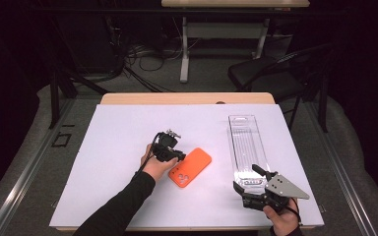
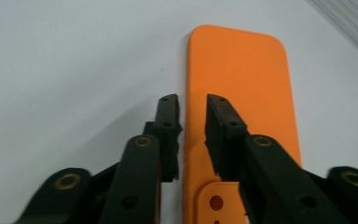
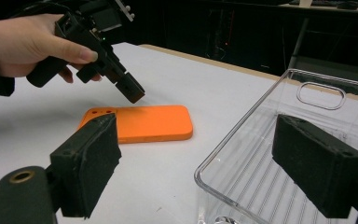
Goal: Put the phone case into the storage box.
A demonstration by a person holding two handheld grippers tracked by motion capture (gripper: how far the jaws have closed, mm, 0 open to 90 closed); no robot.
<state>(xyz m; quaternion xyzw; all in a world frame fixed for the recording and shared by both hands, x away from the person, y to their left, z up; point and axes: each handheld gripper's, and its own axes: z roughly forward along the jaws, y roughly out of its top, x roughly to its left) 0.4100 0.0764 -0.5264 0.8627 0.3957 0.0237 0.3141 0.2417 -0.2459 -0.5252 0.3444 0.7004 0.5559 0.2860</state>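
Two grippers working: left gripper (image 1: 176,153) above orange phone case (image 1: 191,167), narrowly parted, gripping nothing. Right gripper (image 1: 250,181) at five o'clock, spread wide around clear tray (image 1: 246,142) end

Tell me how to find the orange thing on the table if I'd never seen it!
Look at the big white table, then near its middle, just right of the person's left hand. There lies a flat orange phone case with rounded corners and small holes at one end. Its neighbour farther right is a long clear plastic tray, so the case is the table's one bright, solid-coloured thing.
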